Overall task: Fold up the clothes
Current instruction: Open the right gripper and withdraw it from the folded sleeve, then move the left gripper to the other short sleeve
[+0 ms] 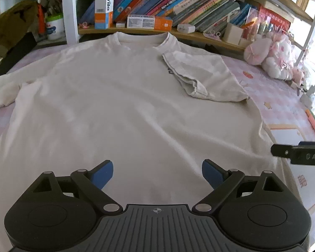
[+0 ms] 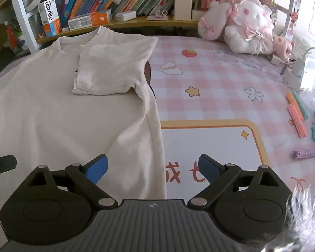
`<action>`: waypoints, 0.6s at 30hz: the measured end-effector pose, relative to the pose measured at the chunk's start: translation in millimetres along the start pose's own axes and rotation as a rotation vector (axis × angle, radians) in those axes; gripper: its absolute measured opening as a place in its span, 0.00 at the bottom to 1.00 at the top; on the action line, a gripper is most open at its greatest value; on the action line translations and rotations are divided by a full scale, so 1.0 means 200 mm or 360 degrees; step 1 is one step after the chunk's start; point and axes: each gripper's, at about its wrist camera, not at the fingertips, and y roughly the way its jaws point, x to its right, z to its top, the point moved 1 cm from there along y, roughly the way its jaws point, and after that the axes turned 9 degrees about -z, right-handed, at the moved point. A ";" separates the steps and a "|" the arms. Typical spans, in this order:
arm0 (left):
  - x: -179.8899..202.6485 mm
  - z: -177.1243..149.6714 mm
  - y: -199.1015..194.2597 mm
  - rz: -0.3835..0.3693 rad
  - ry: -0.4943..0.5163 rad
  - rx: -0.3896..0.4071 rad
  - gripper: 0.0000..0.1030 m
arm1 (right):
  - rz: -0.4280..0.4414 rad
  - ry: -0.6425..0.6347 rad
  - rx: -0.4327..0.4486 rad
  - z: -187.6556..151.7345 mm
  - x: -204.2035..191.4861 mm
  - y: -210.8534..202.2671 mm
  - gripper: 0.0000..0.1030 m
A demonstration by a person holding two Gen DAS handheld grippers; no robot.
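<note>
White T-shirt (image 1: pixel 119 109) spread flat on the tabletop (image 2: pixel 210 96) for folding, one sleeve (image 2: pixel 107 71) tucked in; both grippers, left gripper (image 1: pixel 157 174) and right gripper (image 2: pixel 153 168), wide open, empty.

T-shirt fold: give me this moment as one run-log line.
T-shirt: flat on pink checked mat | right sleeve: folded in | left sleeve: out | left gripper: open, empty | right gripper: open, empty
</note>
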 end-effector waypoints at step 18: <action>-0.29 -0.01 -0.14 -0.0143 0.0236 0.0006 0.91 | -0.0121 0.0065 0.0023 -0.12 -0.38 -0.13 0.92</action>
